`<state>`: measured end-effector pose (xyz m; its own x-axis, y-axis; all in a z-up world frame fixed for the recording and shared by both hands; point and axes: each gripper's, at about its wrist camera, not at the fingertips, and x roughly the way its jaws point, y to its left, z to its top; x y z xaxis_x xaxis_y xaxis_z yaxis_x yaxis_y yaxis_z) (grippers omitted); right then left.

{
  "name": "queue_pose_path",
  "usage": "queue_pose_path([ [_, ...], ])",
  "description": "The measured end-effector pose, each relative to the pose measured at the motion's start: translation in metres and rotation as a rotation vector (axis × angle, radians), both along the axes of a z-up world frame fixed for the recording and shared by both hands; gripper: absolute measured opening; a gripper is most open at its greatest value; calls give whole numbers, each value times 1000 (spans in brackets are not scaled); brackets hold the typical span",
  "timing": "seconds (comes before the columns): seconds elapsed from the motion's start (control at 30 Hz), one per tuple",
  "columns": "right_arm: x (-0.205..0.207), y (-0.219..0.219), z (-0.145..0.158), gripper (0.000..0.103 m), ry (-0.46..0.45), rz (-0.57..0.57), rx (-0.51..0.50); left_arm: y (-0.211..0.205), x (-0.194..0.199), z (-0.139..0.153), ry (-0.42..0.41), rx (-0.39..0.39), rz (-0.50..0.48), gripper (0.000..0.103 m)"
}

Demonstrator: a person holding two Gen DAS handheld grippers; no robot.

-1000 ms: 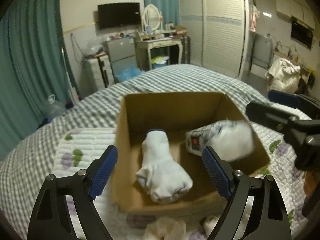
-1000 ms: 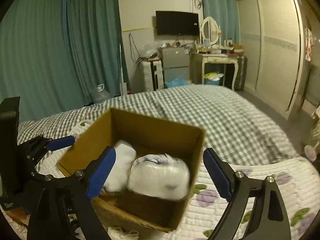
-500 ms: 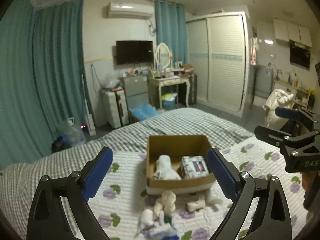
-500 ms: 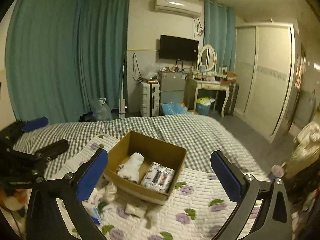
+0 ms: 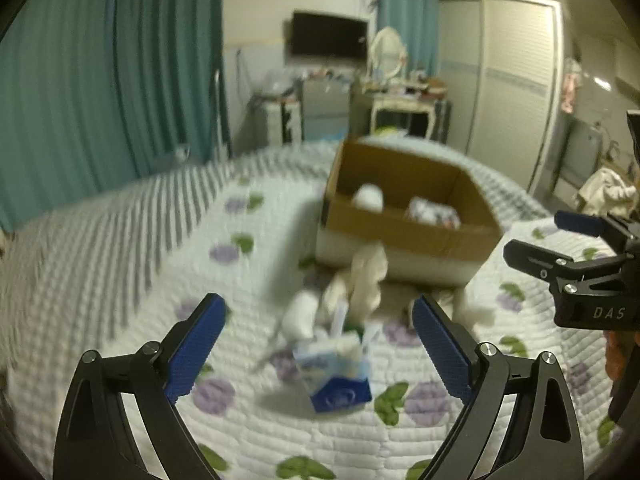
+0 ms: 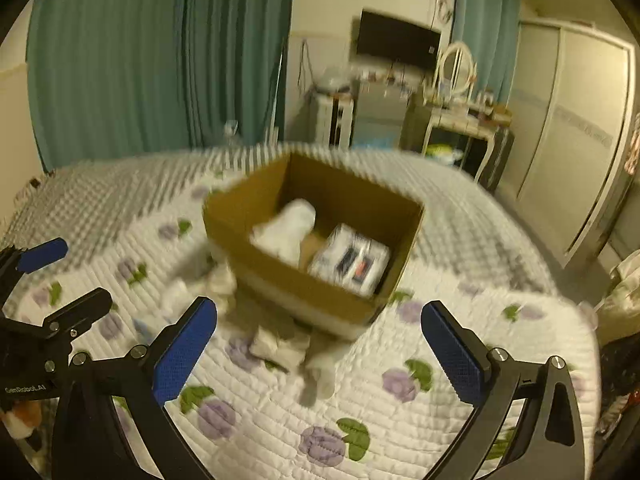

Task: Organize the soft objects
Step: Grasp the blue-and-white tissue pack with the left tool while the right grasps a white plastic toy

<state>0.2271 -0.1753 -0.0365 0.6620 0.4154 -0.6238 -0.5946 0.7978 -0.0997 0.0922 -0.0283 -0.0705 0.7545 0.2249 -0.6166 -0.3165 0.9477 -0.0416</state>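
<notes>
An open cardboard box (image 5: 404, 236) (image 6: 280, 276) stands on the quilted bed. Inside it lie a white rolled cloth (image 6: 286, 228) (image 5: 368, 197) and a wrapped tissue pack (image 6: 350, 260) (image 5: 432, 212). In front of the box lie loose white soft items (image 5: 360, 280) (image 6: 296, 348) and a blue and white tissue pack (image 5: 338, 376). My left gripper (image 5: 316, 352) is open and empty, just above the blue tissue pack. My right gripper (image 6: 320, 352) is open and empty, above the white items by the box's front. Both views are blurred.
The bed has a white quilt with purple flowers (image 6: 324, 444) over a grey checked cover (image 5: 120, 216). Teal curtains (image 5: 100, 80), a TV (image 6: 396, 40), a dressing table (image 5: 404, 108) and a wardrobe (image 6: 576, 132) stand beyond the bed.
Both grippers dropped from a high, far view back down toward the bed and now sit low near the loose items in front of the box. Both stay open.
</notes>
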Motion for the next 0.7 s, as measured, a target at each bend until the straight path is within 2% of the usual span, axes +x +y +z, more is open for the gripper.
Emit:
queue_pose_path([
  [0.1, 16, 0, -35, 92, 44, 11, -36, 0, 8, -31, 51, -33, 28, 95],
  [0.17, 29, -2, -59, 82, 91, 19, -60, 0, 9, -46, 71, -39, 39, 94],
  [0.27, 42, -7, -85, 75, 143, 22, -71, -4, 14, -66, 106, -55, 41, 89],
  [0.33, 50, -9, -99, 65, 183, 25, -78, -6, 16, -76, 124, -57, 37, 82],
  [0.37, 53, -9, -106, 63, 199, 29, -81, -7, 17, -80, 132, -55, 35, 77],
  [0.43, 59, -9, -116, 59, 221, 34, -94, -8, 18, -86, 145, -61, 33, 71],
  [0.5, 63, -7, -125, 54, 247, 46, -97, -7, 18, -91, 153, -76, 20, 54],
  [0.57, 66, -5, -132, 51, 275, 67, -87, -7, 17, -94, 150, -79, 6, 54],
  [0.7, 63, -1, -135, 27, 275, 101, -83, -9, 12, -92, 146, -80, -20, 54],
])
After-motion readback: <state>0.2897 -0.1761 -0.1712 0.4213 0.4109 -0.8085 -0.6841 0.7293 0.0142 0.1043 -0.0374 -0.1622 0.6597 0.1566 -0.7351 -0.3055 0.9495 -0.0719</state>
